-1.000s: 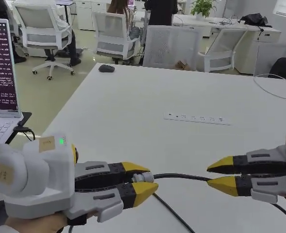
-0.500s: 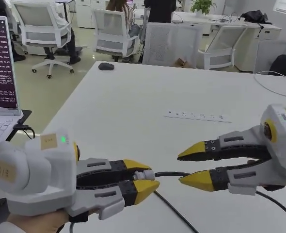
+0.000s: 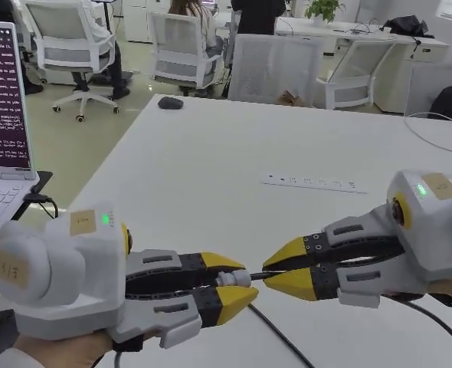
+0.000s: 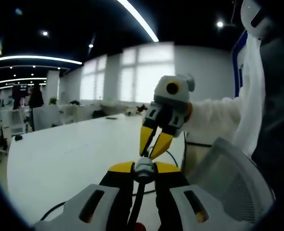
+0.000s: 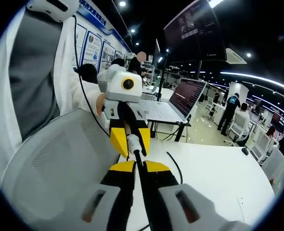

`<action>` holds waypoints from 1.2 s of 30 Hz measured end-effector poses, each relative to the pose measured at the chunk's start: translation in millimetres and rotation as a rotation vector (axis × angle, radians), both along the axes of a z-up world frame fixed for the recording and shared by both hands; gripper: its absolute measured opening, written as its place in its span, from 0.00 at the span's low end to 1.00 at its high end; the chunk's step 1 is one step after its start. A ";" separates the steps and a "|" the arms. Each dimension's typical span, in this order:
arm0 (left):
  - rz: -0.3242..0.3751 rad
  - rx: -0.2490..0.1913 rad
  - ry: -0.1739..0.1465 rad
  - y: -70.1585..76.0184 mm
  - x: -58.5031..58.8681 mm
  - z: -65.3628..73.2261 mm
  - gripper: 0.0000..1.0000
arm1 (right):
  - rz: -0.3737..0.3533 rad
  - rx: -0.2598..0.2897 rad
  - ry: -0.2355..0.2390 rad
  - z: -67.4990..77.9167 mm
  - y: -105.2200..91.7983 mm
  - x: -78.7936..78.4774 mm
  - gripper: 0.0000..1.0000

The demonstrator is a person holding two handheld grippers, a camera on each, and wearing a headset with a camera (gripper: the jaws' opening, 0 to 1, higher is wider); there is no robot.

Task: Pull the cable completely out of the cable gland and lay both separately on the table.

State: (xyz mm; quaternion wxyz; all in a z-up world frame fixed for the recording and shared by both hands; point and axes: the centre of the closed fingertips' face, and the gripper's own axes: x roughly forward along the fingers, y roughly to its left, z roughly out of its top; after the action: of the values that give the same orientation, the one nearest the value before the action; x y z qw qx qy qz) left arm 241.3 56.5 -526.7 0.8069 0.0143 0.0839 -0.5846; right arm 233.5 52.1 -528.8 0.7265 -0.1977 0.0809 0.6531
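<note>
Two grippers tip to tip above the white table (image 3: 211,153), left gripper (image 3: 240,284) clenched on the cable gland (image 3: 229,279), right gripper (image 3: 275,272) pinching the black cable (image 3: 276,334) just beside that gland, still threaded through.

Small pale grey plastic cable gland (image 3: 230,279), held level, clamped between yellow tips of left gripper (image 3: 244,280). Thin black round cable (image 3: 257,274) threaded through it, pinched just beside gland by right gripper (image 3: 266,274).
</note>
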 end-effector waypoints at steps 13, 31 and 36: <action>-0.003 0.005 -0.003 0.4 0.0 -0.5 0.17 | -0.018 0.005 0.003 -2.8 -11.0 3.2 0.05; 0.014 -0.012 0.005 3.5 3.0 1.8 0.17 | -0.188 0.008 0.059 -24.3 -66.1 24.4 0.05; 0.017 -0.019 0.009 3.9 3.1 2.6 0.17 | -0.221 0.004 0.081 -33.2 -75.1 24.7 0.05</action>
State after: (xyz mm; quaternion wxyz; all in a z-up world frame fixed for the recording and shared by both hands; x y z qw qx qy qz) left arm 244.4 60.5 -524.2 0.8114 0.0034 0.0821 -0.5787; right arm 258.1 -23.1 -562.0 0.7907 -0.1595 0.1301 0.5766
